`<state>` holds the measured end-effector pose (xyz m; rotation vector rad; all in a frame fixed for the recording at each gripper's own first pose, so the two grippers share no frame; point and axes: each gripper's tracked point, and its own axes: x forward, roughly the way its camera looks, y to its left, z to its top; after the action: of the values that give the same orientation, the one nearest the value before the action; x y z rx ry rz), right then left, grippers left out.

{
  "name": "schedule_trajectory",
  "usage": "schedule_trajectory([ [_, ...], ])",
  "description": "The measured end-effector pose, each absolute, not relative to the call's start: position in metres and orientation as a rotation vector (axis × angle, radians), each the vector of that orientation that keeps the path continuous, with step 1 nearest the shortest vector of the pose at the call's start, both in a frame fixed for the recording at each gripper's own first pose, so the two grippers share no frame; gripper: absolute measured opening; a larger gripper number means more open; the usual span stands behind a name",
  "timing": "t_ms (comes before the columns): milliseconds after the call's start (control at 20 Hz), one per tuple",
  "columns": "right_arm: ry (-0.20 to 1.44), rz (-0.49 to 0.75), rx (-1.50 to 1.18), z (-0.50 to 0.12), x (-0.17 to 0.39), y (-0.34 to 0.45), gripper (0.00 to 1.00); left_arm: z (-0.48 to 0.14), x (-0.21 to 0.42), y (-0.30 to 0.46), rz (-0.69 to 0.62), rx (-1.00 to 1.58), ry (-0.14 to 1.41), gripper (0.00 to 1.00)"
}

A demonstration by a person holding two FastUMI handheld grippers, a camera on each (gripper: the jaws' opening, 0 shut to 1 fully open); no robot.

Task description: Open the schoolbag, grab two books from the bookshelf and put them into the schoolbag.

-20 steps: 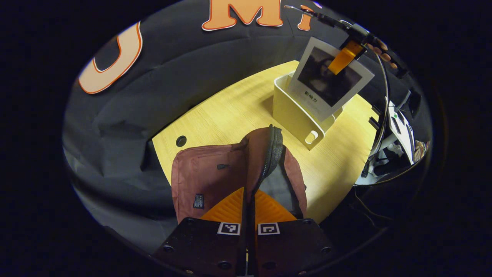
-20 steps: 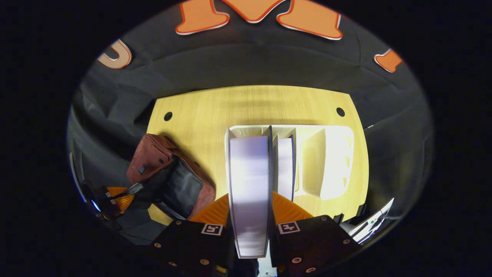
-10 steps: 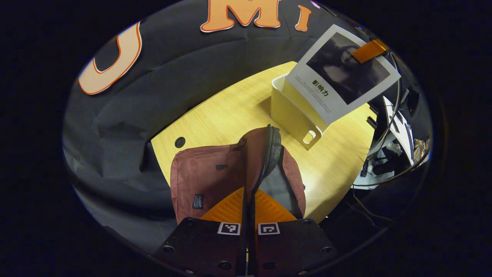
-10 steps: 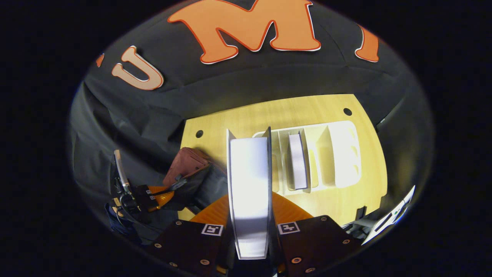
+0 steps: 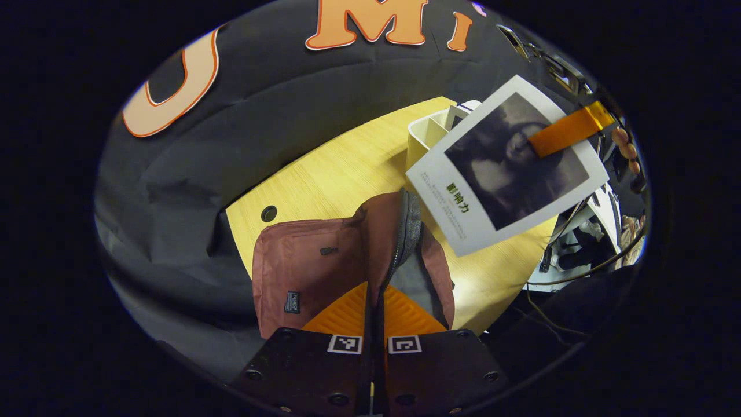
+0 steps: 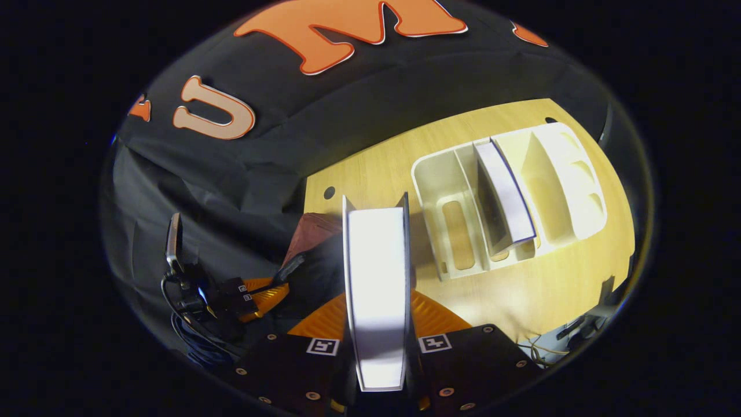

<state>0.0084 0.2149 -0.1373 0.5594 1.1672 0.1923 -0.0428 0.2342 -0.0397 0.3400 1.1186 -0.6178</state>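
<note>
Green characters, too small to read, sat under the dark portrait on the book [image 5: 502, 167] cover; the schoolbag [image 5: 324, 272] bore a small dark tag, also illegible. The right tool [image 6: 376, 324] clamped this book by its edge, both fingers on its covers, holding it in the air above the surface [image 6: 538, 289], between bookshelf [image 6: 509, 197] and schoolbag. The left tool [image 5: 373, 310] pinched the bag's zipper rim, jaws narrow, keeping the mouth raised. A second book [image 6: 502, 194] stood in the bookshelf's middle slot. Bare surface lay around the bookshelf.
</note>
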Motion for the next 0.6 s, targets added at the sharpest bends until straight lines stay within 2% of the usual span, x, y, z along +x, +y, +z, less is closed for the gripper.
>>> schedule_trajectory([
  [600, 1.136, 0.279, 0.779, -0.214, -0.005, 0.309, 0.35, -0.041, -0.043, 0.23, -0.618, 0.312, 1.107, 0.02],
])
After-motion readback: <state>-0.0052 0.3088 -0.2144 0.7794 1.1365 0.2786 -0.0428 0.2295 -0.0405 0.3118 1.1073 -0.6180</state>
